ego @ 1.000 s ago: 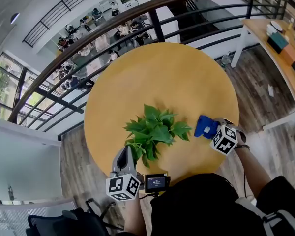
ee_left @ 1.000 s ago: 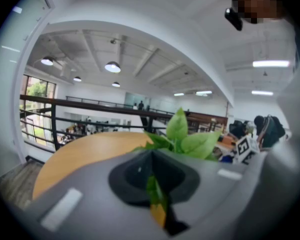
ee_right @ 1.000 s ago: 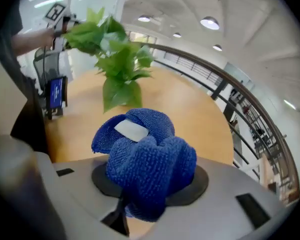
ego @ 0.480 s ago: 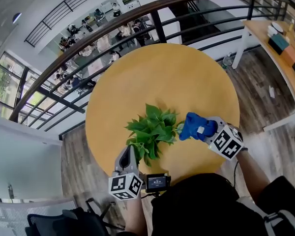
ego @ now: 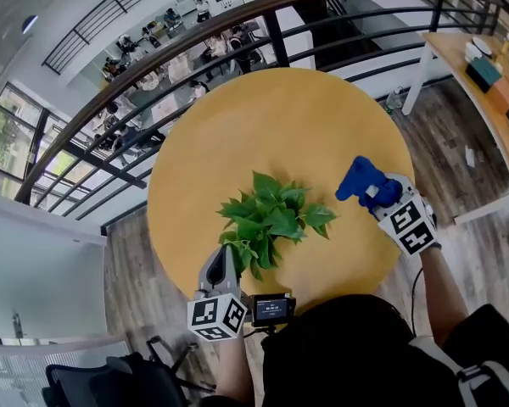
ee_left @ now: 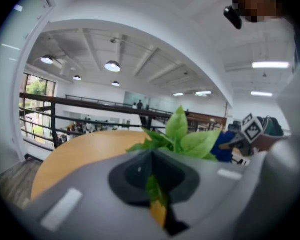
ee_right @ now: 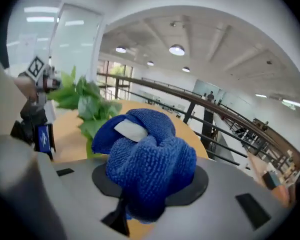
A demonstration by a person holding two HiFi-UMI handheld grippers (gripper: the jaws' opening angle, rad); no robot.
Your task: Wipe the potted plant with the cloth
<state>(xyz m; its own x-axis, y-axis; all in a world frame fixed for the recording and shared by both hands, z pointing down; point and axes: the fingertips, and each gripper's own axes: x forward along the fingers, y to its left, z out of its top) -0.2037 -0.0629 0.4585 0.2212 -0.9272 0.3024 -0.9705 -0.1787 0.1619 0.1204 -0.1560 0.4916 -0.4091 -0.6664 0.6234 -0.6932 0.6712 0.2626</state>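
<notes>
Currently, my entry for this scene:
- Left claw (ego: 224,257): closed on low leaf (ee_left: 152,186) of potted plant (ego: 271,219). Plant sits near-centre on round tabletop (ego: 280,125).
- Right claw (ego: 375,195): clamped on bunched blue cloth (ego: 360,181), held up right of foliage, apart from it.
- Risk, as I judge: hard wipe against pinned leaf tears it or tips plant; loose bunch may snag stems.
- Around: railing (ego: 195,36) beyond tabletop, side desk (ego: 483,83) far right, small screen unit (ego: 271,309) beside left claw.
- Nothing between cloth and leaves.
</notes>
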